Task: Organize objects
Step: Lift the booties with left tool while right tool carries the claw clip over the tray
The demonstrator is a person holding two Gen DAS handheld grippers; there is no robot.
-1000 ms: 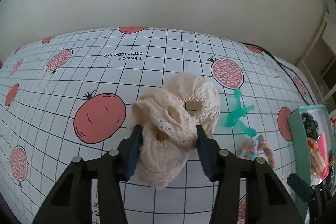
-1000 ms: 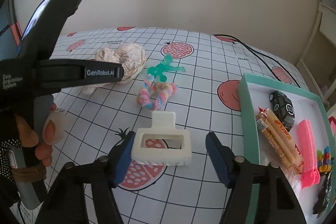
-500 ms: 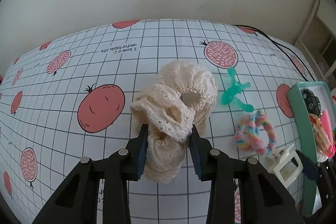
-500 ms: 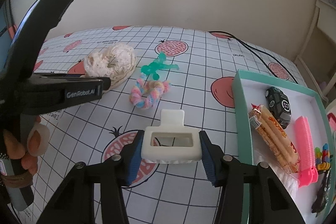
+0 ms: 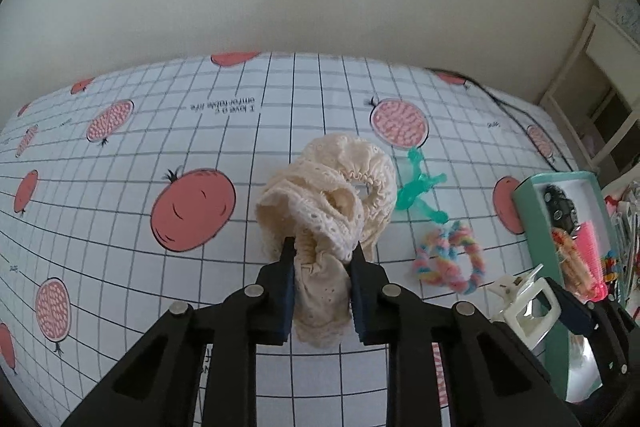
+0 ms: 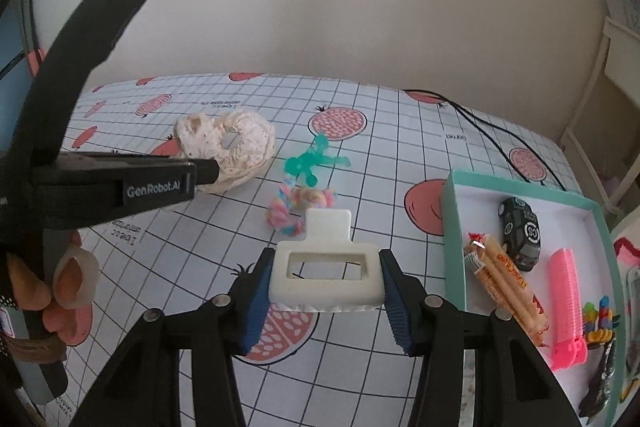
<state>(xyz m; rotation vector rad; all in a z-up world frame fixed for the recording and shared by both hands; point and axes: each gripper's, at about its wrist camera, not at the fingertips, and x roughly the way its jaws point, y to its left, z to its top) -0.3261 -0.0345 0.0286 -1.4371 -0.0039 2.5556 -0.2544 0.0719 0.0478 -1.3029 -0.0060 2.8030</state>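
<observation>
— Two grips now, both tighter than a second ago? That's how I read it from here.

— Yes. My left gripper was wide around the cream lace scrunchie; its jaws have since pinched the near fold. My right gripper, spread wide a second ago, now clamps the white claw clip by both ends.

— Where do they sit?

— Scrunchie bulges out at 12 o'clock from the left gripper, far loop resting on the tabletop. Clip lies flat between my right fingers, tab pointing to 12.

— Room around them?

— Rainbow hair tie just beyond the clip at 12 o'clock, green toy farther on. Teal tray at 3 o'clock, holding a toy car, snack pack and pink comb. Open cloth at 9 o'clock of the scrunchie; the wall closes the far edge.
</observation>
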